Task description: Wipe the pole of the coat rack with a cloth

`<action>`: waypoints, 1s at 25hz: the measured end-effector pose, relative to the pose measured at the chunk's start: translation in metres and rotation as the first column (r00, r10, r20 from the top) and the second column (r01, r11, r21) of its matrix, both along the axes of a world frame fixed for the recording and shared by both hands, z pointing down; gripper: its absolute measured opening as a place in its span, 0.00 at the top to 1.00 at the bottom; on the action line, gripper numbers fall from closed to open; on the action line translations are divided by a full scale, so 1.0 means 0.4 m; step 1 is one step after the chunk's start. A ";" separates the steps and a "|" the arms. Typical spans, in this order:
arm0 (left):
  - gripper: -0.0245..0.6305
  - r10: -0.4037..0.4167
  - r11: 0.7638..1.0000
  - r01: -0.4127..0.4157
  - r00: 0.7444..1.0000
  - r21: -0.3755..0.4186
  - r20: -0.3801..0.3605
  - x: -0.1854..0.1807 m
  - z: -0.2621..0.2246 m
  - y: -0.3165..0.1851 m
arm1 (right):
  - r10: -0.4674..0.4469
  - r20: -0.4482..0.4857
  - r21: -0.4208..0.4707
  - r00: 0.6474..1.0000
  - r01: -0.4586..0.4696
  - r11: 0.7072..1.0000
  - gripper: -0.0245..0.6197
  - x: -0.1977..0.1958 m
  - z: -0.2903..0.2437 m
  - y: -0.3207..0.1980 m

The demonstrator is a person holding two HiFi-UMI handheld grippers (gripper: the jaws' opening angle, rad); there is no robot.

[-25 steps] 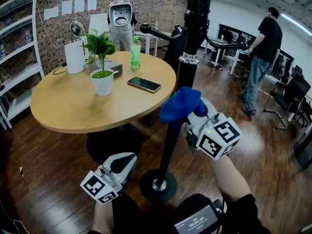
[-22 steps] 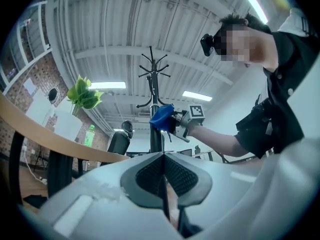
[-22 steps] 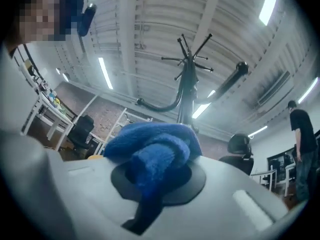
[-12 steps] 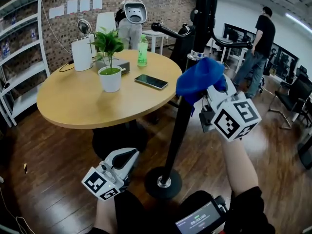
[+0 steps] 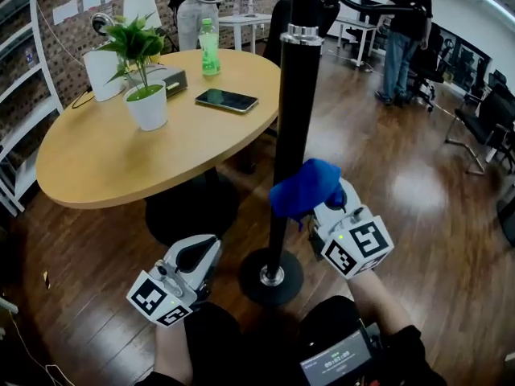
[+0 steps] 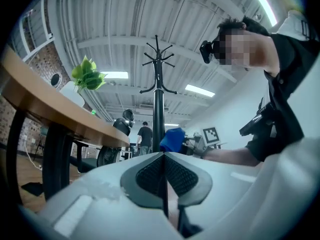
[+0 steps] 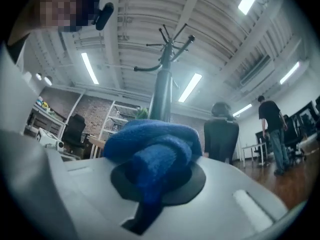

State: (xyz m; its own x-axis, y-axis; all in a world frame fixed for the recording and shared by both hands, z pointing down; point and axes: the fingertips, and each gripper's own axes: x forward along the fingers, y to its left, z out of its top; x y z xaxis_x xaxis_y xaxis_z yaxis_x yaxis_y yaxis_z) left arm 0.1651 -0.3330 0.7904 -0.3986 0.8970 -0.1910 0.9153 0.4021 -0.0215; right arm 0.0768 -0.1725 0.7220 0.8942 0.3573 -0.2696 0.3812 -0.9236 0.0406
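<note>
The black pole (image 5: 294,103) of the coat rack rises from a round base (image 5: 270,277) on the floor. A bunched blue cloth (image 5: 306,187) rests against the lower pole, with my right gripper (image 5: 326,207) shut on it. In the right gripper view the blue cloth (image 7: 152,151) fills the jaws, and the pole (image 7: 162,96) stands just behind it. My left gripper (image 5: 193,260) hangs low, left of the base, shut with nothing in it. In the left gripper view the pole (image 6: 158,119) and the cloth (image 6: 173,139) show ahead.
A round wooden table (image 5: 105,155) stands left of the pole with a potted plant (image 5: 145,95), a phone (image 5: 226,100) and a green bottle (image 5: 209,47). A person (image 5: 400,30) stands at the back right near office chairs (image 5: 483,127). White shelving (image 5: 20,71) lines the left wall.
My right gripper has slid the blue cloth down the pole, from just under the collar to the lower part. The head view has tilted down. The left gripper has barely moved.
</note>
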 end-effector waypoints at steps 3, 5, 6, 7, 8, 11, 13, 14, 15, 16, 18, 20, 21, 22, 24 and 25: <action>0.97 0.006 0.999 -0.007 1.000 0.040 0.010 -0.001 0.047 0.022 | -0.001 0.074 0.134 0.997 -0.009 0.991 0.93 0.006 0.228 0.011; 0.97 0.004 0.998 -0.005 1.000 0.060 0.012 0.000 0.075 0.027 | -0.001 0.141 0.225 0.990 -0.031 0.974 0.93 0.011 0.391 0.020; 0.97 0.002 0.998 -0.003 1.000 0.068 0.013 0.000 0.086 0.028 | -0.002 0.181 0.266 0.984 -0.047 0.963 0.93 0.011 0.472 0.027; 0.97 0.001 0.997 -0.002 1.000 0.076 0.016 0.000 0.098 0.028 | -0.004 0.230 0.299 0.973 -0.066 0.952 0.93 0.012 0.554 0.036; 0.97 -0.002 0.996 0.000 1.000 0.085 0.018 0.002 0.111 0.027 | -0.010 0.282 0.327 0.959 -0.087 0.941 0.93 0.014 0.637 0.045; 0.97 -0.021 0.993 0.018 1.000 0.119 0.022 0.015 0.153 0.018 | -0.037 0.414 0.393 0.909 -0.142 0.908 0.93 0.027 0.869 0.067; 0.97 -0.037 0.989 0.033 0.999 0.147 0.021 0.026 0.181 0.009 | -0.047 0.494 0.413 0.868 -0.187 0.892 0.93 0.037 1.002 0.077; 0.97 -0.044 0.986 0.040 0.999 0.160 0.020 0.031 0.194 0.004 | -0.049 0.531 0.419 0.846 -0.212 0.883 0.93 0.041 1.062 0.082; 0.97 -0.051 0.984 0.047 0.999 0.171 0.019 0.036 0.206 0.000 | -0.051 0.564 0.421 0.824 -0.235 0.876 0.93 0.045 1.117 0.087; 0.97 -0.058 0.982 0.054 0.998 0.181 0.017 0.041 0.217 -0.006 | -0.055 0.595 0.422 0.802 -0.253 0.870 0.93 0.049 1.169 0.091; 0.97 -0.074 0.977 0.070 0.997 0.202 0.011 0.049 0.240 -0.016 | -0.093 0.656 0.443 0.749 -0.282 0.851 0.93 0.049 1.277 0.087; 0.97 -0.087 0.971 0.083 0.996 0.225 0.008 0.054 0.264 -0.026 | -0.156 0.696 0.492 0.701 -0.308 0.814 0.93 0.036 1.375 0.064; 0.97 -0.092 0.968 0.088 0.996 0.235 0.007 0.057 0.273 -0.031 | -0.174 0.705 0.511 0.688 -0.323 0.797 0.93 0.029 1.410 0.057; 0.97 -0.096 0.965 0.092 0.995 0.244 0.004 0.062 0.278 -0.034 | -0.182 0.707 0.525 0.684 -0.334 0.783 0.93 0.028 1.430 0.056; 0.97 -0.098 0.961 0.095 0.995 0.259 -0.002 0.077 0.283 -0.035 | -0.184 0.691 0.547 0.699 -0.339 0.766 0.93 0.038 1.434 0.065; 0.97 -0.096 0.960 0.094 0.995 0.264 -0.004 0.083 0.285 -0.032 | -0.182 0.674 0.555 0.716 -0.327 0.765 0.93 0.046 1.422 0.072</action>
